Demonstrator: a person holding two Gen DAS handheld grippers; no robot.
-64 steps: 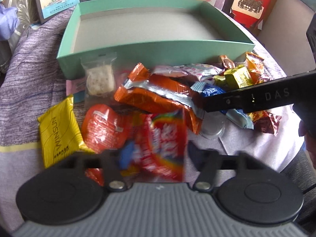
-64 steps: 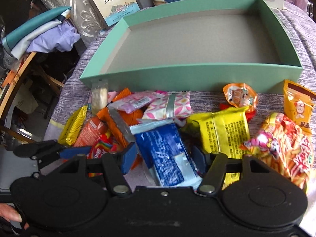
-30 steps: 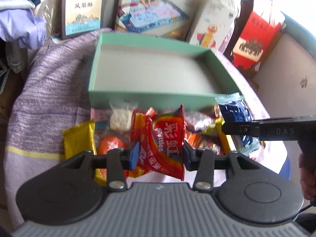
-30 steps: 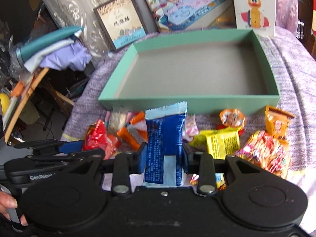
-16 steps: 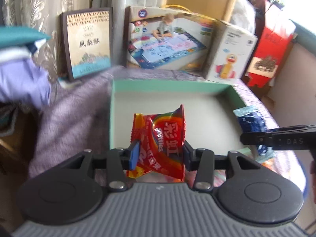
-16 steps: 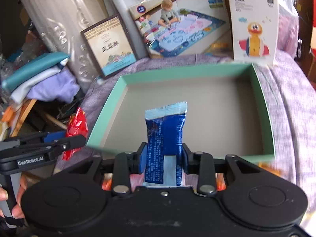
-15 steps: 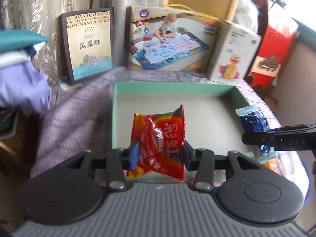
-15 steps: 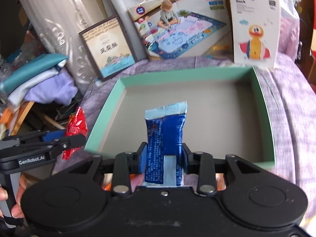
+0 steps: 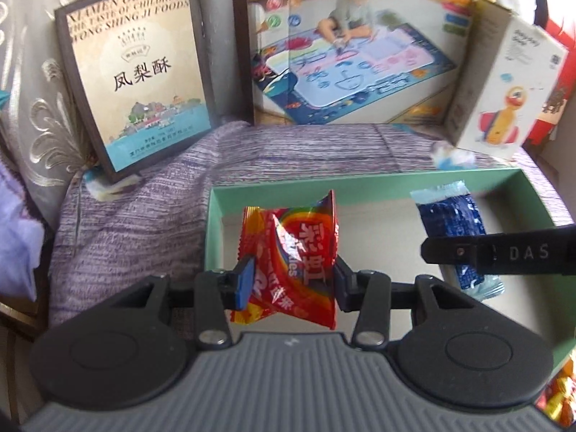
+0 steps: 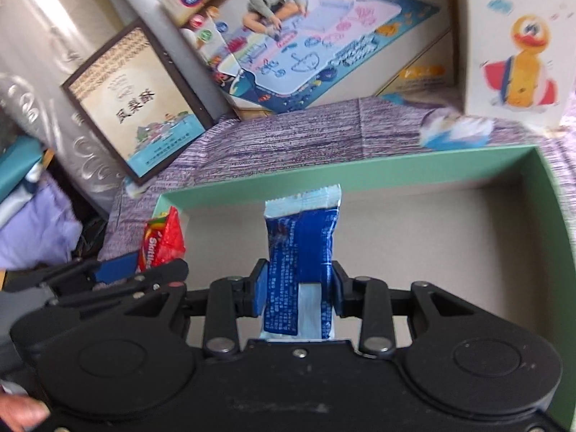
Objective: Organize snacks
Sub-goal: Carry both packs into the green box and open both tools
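My left gripper point(image 9: 292, 280) is shut on a red Skittles packet point(image 9: 293, 252) and holds it above the far left corner of the green box point(image 9: 360, 185). My right gripper point(image 10: 297, 288) is shut on a blue snack packet point(image 10: 300, 248), held upright over the grey floor of the green box point(image 10: 360, 176). The blue packet also shows at the right of the left wrist view point(image 9: 450, 219), and the Skittles packet at the left of the right wrist view point(image 10: 162, 241). The box floor that I can see holds nothing.
The box lies on a purple striped cloth point(image 9: 136, 223). Behind it stand a brown-framed pastry box point(image 9: 133, 68), a play-mat box point(image 9: 352, 54) and a white duck box point(image 9: 507, 86). Some loose snacks point(image 9: 558, 396) show at the lower right edge.
Both grippers have carried their packets forward over the box towards its far wall. The pile of snacks has dropped out of view below.
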